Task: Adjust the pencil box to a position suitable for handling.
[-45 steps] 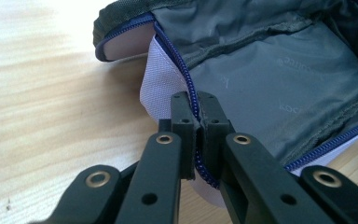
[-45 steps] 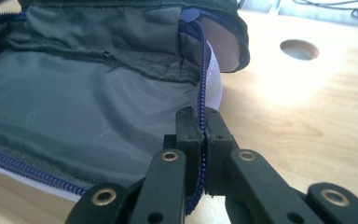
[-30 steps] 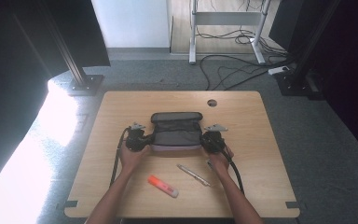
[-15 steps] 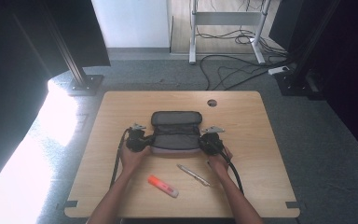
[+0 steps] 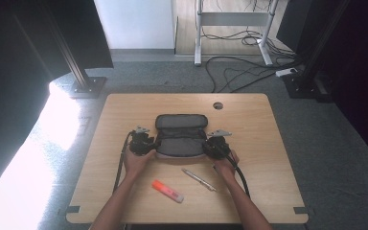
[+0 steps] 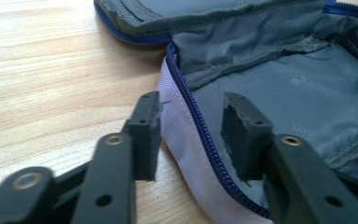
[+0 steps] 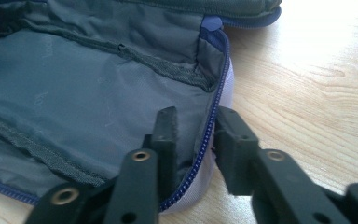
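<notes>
Midway across the wooden worktop (image 5: 124,191), an open grey pencil case (image 5: 180,142) with a blue zip lies flat, its lid folded back toward the far edge. At its left end, the left claw (image 6: 191,133) has just been opening: its jaws straddle the case's lilac rim and zip, one outside, one over the lining, with clear gaps on both sides. At the right end, the right claw (image 7: 196,140) has likewise been opening, its jaws set either side of the zip edge without pressing it, so both stand released. Nearer the person, an orange highlighter (image 5: 167,191) and a silver pen (image 5: 198,179) lie on the wood between the forearms, apart from the case.
</notes>
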`<move>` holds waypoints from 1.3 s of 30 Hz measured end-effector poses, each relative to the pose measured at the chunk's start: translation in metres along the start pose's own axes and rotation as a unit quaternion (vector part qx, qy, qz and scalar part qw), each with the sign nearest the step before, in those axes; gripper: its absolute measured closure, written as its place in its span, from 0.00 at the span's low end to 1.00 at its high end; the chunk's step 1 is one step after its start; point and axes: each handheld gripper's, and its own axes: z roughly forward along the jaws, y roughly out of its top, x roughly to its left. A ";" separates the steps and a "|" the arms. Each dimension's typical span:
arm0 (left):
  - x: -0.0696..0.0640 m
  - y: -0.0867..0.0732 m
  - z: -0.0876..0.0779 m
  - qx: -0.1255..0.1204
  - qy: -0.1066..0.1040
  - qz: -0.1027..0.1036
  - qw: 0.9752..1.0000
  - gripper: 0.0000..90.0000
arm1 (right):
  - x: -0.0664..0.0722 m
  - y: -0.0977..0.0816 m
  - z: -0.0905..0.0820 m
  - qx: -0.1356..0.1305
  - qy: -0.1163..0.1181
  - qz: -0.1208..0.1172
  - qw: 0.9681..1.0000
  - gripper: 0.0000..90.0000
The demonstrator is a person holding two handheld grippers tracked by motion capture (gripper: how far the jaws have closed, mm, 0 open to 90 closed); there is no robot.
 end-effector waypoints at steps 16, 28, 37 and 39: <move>0.000 0.008 -0.016 -0.027 -0.008 -0.008 1.000 0.26 | -0.010 0.000 -0.016 -0.027 -0.002 0.018 0.999 0.52; 0.000 -0.004 -0.055 -0.049 -0.022 0.001 0.999 0.30 | -0.011 -0.006 -0.043 -0.056 0.031 0.016 0.998 0.48; -0.003 -0.019 -0.064 -0.044 -0.024 0.015 0.999 0.31 | -0.013 -0.017 -0.066 -0.072 0.056 0.002 0.996 0.47; -0.005 -0.022 -0.066 -0.043 -0.025 0.020 0.999 0.31 | -0.015 -0.021 -0.070 -0.074 0.061 -0.002 0.995 0.46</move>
